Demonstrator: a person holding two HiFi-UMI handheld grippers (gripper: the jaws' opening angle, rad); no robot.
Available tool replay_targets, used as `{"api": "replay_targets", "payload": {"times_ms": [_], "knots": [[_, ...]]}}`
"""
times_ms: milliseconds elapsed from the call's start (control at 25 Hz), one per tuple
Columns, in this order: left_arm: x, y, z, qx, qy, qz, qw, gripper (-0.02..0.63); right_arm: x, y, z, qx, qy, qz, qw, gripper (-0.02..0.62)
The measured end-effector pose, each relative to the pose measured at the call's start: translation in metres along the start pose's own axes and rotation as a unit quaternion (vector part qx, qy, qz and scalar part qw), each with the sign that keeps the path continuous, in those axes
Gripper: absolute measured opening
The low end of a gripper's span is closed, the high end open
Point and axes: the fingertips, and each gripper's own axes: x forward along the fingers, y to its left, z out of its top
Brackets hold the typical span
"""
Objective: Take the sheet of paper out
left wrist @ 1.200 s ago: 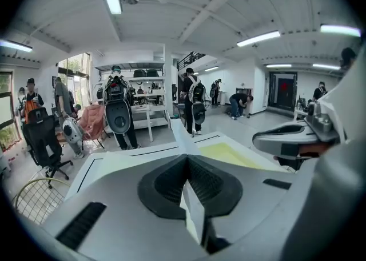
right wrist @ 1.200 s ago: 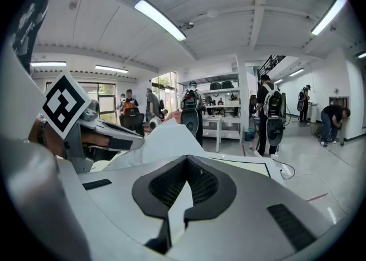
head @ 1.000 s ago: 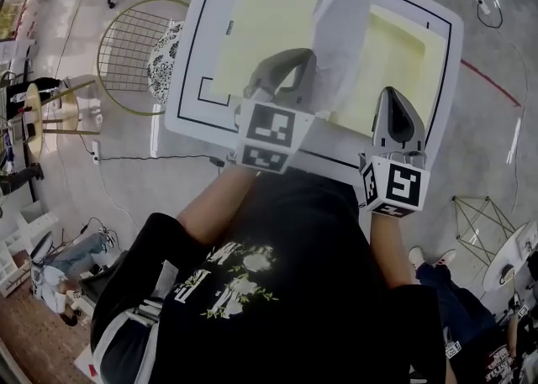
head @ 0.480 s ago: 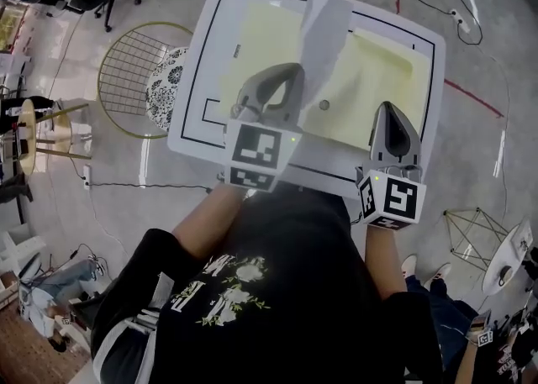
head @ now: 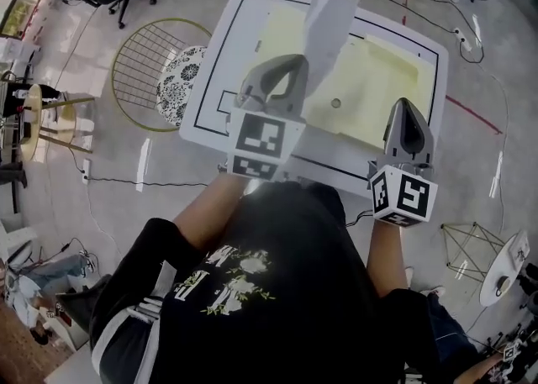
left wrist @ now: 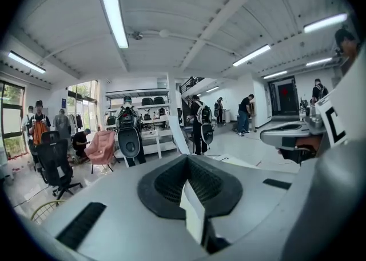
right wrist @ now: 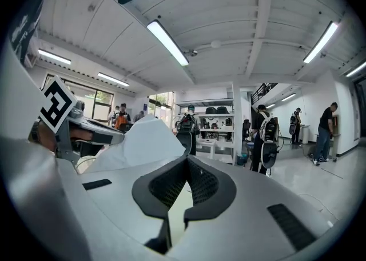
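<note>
A white table [head: 210,88] with a black border line carries a yellow folder [head: 370,88], spread open across its middle. The sheet of paper [head: 329,25] stands up above the folder (white, slightly curled), raised clear of the table. Its lower edge is pinched in the left gripper [head: 290,67], whose 2 jaws are clamped on it. The right gripper [head: 408,109] has its jaws closed on the folder's near edge.

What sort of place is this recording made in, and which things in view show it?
Probably a large open workshop or lab hall: long ceiling strip lights, shelving stacked with gear, and several people standing about wearing backpack rigs.
</note>
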Motion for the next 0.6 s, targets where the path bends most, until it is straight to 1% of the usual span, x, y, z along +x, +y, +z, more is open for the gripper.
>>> {"api": "replay_targets", "payload": {"times_ms": [240, 600], "knots": [[-0.018, -0.018, 0.009, -0.005, -0.012, 0.013, 0.9998, 0.002, -0.019, 0.000, 0.014, -0.005, -0.014, 0.016, 1.000, -0.001], [-0.063, -0.047, 0.020, -0.011, -0.040, 0.041, 0.9983, 0.002, -0.059, 0.010, 0.032, -0.008, -0.037, 0.053, 0.998, 0.000]]}}
